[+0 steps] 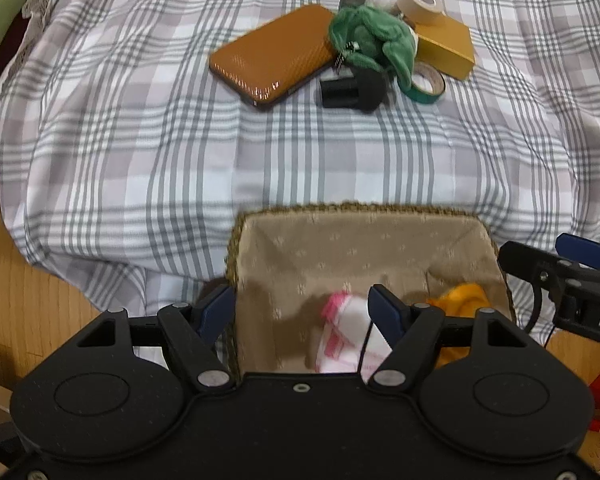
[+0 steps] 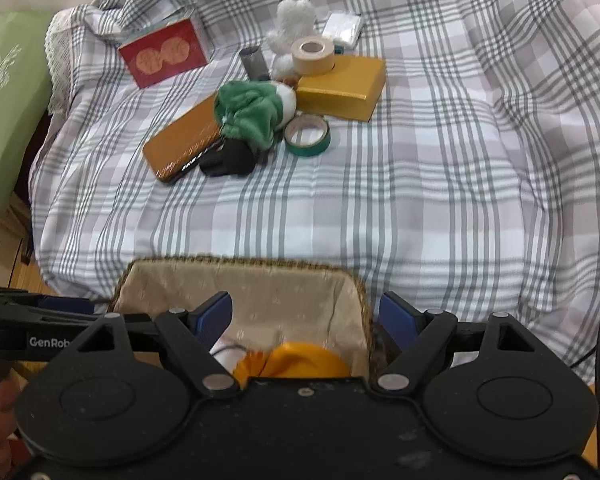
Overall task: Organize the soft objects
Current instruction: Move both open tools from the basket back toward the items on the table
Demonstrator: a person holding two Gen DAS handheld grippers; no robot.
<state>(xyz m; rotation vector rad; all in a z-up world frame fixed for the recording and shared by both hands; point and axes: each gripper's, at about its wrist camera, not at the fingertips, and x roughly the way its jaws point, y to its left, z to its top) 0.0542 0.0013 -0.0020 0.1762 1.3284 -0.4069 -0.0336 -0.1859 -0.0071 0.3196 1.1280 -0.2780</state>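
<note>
Left tool [image 1: 302, 312]: we see its jaws apart, straddling the basket's [image 1: 364, 209] left rim.
Right tool [image 2: 306, 316]: jaws apart, straddling the right rim.
Green plush [image 2: 252, 114]: far ahead, on the bed [image 2: 420, 200].

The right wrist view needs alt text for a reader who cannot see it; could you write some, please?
An open right gripper hangs over a lined basket holding an orange soft item. Beyond, on a plaid cloth, a green plush toy lies among boxes and tape rolls.
</note>
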